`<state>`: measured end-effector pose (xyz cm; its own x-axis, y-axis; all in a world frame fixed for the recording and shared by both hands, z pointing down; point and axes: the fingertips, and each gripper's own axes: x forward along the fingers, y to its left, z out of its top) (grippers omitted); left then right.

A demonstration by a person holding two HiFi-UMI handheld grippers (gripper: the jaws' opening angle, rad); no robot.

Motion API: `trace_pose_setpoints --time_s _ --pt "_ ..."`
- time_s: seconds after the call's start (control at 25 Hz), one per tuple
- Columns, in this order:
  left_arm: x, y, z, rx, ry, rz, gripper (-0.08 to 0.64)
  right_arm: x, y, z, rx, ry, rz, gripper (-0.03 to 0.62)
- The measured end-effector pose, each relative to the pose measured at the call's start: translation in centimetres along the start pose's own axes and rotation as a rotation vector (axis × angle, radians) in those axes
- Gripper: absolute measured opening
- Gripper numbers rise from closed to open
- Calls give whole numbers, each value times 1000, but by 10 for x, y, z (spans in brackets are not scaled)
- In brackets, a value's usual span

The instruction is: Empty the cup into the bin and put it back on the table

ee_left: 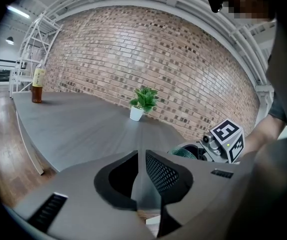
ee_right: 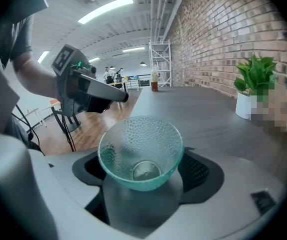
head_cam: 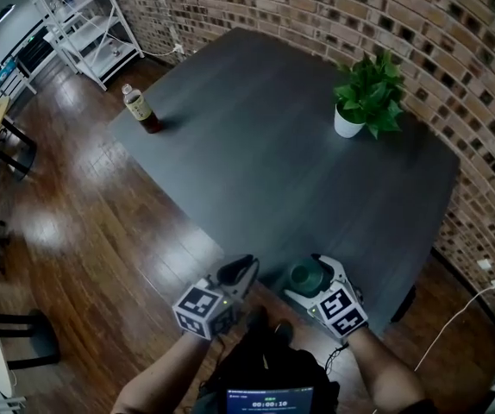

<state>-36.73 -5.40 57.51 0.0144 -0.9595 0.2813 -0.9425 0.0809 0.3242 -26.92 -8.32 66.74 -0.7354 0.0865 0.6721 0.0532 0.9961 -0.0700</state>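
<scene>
My right gripper (head_cam: 310, 270) is at the near edge of the dark grey table (head_cam: 273, 162), its jaws spread wide on either side of the cup (ee_right: 141, 154). The pads sit just beside the cup's walls, but I see no firm pinch. The cup is pale green dimpled glass and stands upright on the tabletop, its mouth open towards my right gripper view. My left gripper (head_cam: 239, 270) hovers just left of it, over the same near edge. Its jaws are close together, with only a thin, empty slit between them. A potted plant (head_cam: 366, 97) stands far right on the table, near the brick wall (head_cam: 360, 7). A bottle (head_cam: 140, 109) stands at the far left corner, above the wooden floor (head_cam: 84, 231).
</scene>
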Motion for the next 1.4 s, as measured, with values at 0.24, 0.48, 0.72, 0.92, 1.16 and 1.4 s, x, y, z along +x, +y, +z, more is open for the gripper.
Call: trace_pose_setpoints --time_s 0.24,0.48,0.72,0.92,1.16,1.4 --pt "-7 5 1 9 -17 24 43 -1 2 5 -17 -31 -4 425" --pt "-8 4 -5 6 -20 23 43 -2 -1 14 -23 -97 -29 402" --pt "-13 3 -9 6 -18 30 43 -7 -3 17 -35 -140 -50 397" --pt "-20 -5 1 23 -33 16 43 -19 1 24 -16 -162 -54 394" --pt "-27 -17 24 39 -59 -2 43 -42 11 42 -26 -186 -55 393" --pt "-29 -37 48 47 -74 -46 43 -71 11 57 -11 -197 -82 393"
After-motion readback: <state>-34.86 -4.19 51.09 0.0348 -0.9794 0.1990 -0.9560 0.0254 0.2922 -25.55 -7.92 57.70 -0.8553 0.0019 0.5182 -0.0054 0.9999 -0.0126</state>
